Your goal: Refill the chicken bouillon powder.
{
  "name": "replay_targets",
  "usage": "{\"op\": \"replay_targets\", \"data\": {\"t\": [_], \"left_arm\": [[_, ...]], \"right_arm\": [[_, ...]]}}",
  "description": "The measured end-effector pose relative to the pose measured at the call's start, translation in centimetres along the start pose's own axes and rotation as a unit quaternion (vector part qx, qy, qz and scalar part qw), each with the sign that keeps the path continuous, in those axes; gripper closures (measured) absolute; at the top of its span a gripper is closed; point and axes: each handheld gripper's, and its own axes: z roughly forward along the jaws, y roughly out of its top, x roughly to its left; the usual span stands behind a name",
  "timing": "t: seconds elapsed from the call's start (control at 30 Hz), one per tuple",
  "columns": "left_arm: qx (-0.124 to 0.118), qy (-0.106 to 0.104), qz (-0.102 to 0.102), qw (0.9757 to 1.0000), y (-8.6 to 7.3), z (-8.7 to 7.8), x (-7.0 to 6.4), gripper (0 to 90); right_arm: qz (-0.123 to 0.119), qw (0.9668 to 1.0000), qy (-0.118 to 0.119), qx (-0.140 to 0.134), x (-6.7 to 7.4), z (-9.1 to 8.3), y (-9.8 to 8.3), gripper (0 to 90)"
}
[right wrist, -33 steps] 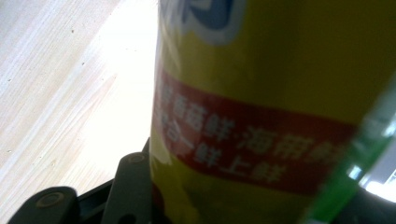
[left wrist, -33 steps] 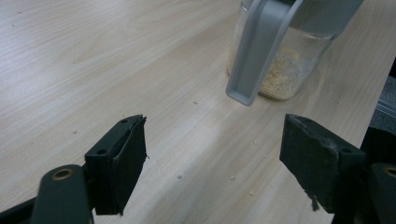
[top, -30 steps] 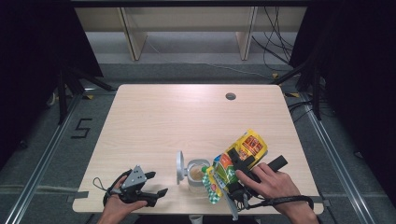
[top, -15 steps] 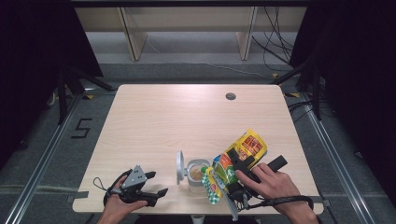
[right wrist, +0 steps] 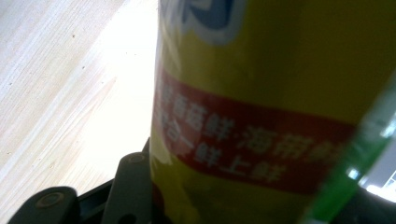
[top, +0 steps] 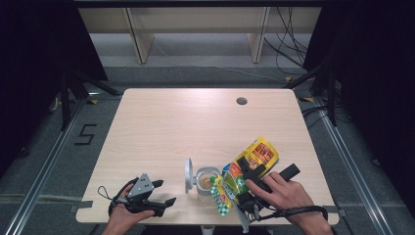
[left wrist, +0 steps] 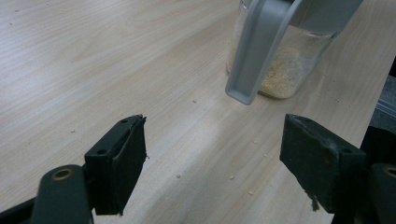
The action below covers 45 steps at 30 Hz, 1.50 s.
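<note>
Nothing has moved: right claw (top: 243, 182) stays clenched on the yellow bag (top: 250, 161), tilted over the open jar (top: 207, 182) near the bench (top: 195, 122) edge for pouring, while left claw (top: 164, 192) rests released.

One glass jar (top: 206, 182) with one grey flip lid (top: 188, 172), one yellow snack bag (top: 249, 164), two handheld grippers, one table (top: 195, 127)

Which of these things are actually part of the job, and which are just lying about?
In use:
- yellow snack bag, held tilted in the right gripper
- glass jar with crumbs inside, its lid swung open

Idle:
- left gripper, jaws open on nothing
- loose crumbs on the table
</note>
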Motion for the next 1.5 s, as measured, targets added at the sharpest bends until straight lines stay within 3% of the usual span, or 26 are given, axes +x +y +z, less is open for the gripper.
{"op": "replay_targets", "data": {"t": [0.1, 0.17, 0.23, 0.27, 0.3, 0.33, 0.4, 0.63, 0.73, 0.8, 0.83, 0.87, 0.9, 0.93, 0.97, 1.03, 1.2, 1.23, 1.27, 1.3, 1.4, 1.47, 1.5], "left_arm": [[0.001, 0.002, 0.004, 1.0, 0.0, -0.1, 0.1, 21.9], [-0.002, 0.0, -0.013, 0.9999, 0.0, 0.0, -0.2, 21.9], [-0.007, -0.002, -0.01, 0.9999, 0.0, 0.0, -0.2, 21.9], [-0.003, 0.001, 0.001, 1.0, 0.0, 0.0, 0.0, 21.9], [-0.011, -0.001, -0.01, 0.9999, 0.0, 0.1, -0.1, 21.9], [0.002, 0.002, 0.003, 1.0, 0.0, -0.1, 0.1, 21.9], [-0.004, -0.001, -0.018, 0.9998, -0.1, 0.0, -0.3, 21.9], [-0.001, 0.003, -0.007, 1.0, 0.0, 0.0, 0.0, 21.9], [0.001, 0.0, -0.013, 0.9999, -0.1, 0.0, -0.2, 22.0], [-0.003, 0.001, -0.008, 1.0, 0.0, 0.0, -0.1, 21.9], [-0.003, 0.001, -0.008, 1.0, 0.0, 0.0, -0.1, 22.0], [-0.002, -0.001, -0.013, 0.9999, 0.0, 0.0, -0.2, 21.9], [0.002, -0.003, -0.013, 0.9999, 0.0, 0.0, -0.2, 22.0], [-0.001, -0.001, -0.013, 0.9999, 0.0, 0.0, -0.2, 21.9], [-0.003, -0.001, -0.012, 0.9999, 0.0, 0.0, -0.2, 21.9], [-0.002, 0.0, -0.011, 0.9999, 0.0, 0.0, -0.2, 22.0], [-0.003, 0.0, -0.013, 0.9999, 0.0, 0.0, -0.2, 22.0], [-0.001, 0.0, -0.012, 0.9999, 0.0, 0.0, -0.2, 22.0], [-0.001, 0.0, -0.013, 0.9999, 0.0, 0.0, -0.2, 21.9], [-0.001, 0.002, -0.008, 1.0, 0.0, 0.0, -0.1, 21.9], [-0.001, 0.002, -0.011, 0.9999, 0.0, 0.0, -0.1, 21.9], [-0.004, -0.001, -0.016, 0.9999, -0.1, 0.0, -0.2, 21.9], [-0.003, 0.003, -0.006, 1.0, 0.0, 0.0, -0.1, 22.0]], "right_arm": [[0.0, 1.0, -0.001, -0.001, 0.0, 0.0, 0.1, 56.3], [0.0, 1.0, 0.007, -0.003, -0.1, -0.1, 0.1, 56.3], [0.011, 0.9999, 0.0, 0.0, 0.1, -0.2, 0.3, 56.3], [0.012, 0.9999, 0.0, -0.001, 0.1, -0.2, 0.3, 56.3], [0.011, 0.9999, -0.001, -0.001, 0.1, -0.2, 0.3, 56.3], [0.0, 1.0, -0.001, -0.005, -0.1, -0.2, 0.3, 56.3], [-0.002, 1.0, -0.001, -0.007, -0.1, -0.2, 0.4, 56.3], [-0.001, 0.9999, -0.001, -0.011, -0.1, -0.3, 0.5, 56.3], [-0.001, 0.9999, 0.0, -0.011, -0.1, -0.2, 0.4, 56.3], [0.013, 0.9999, -0.001, -0.006, 0.1, -0.2, 0.3, 56.3], [0.002, 1.0, -0.001, -0.009, -0.1, -0.2, 0.1, 56.3], [0.015, 0.9999, 0.001, -0.003, 0.1, -0.2, 0.1, 56.3], [0.003, 1.0, 0.0, -0.004, -0.1, -0.1, -0.1, 56.3], [0.011, 0.9999, 0.002, 0.0, 0.1, -0.2, -0.2, 56.3], [0.004, 1.0, 0.003, 0.0, 0.0, -0.2, -0.4, 56.3], [0.022, 0.9997, 0.007, 0.01, 0.2, -0.3, -0.5, 56.3], [0.02, 0.9997, 0.007, 0.011, 0.3, -0.2, -0.6, 56.3], [0.002, 1.0, 0.005, 0.004, 0.1, -0.1, -0.7, 56.3], [0.019, 0.9997, 0.009, 0.009, 0.3, -0.1, -0.5, 56.4], [0.004, 1.0, 0.007, 0.004, 0.1, -0.1, -0.5, 56.4], [0.024, 0.9996, 0.015, 0.007, 0.3, -0.2, -0.3, 56.3], [0.004, 1.0, 0.004, -0.002, 0.1, 0.0, -0.2, 56.3], [0.002, 1.0, 0.003, -0.004, 0.1, 0.0, -0.2, 56.4]]}}
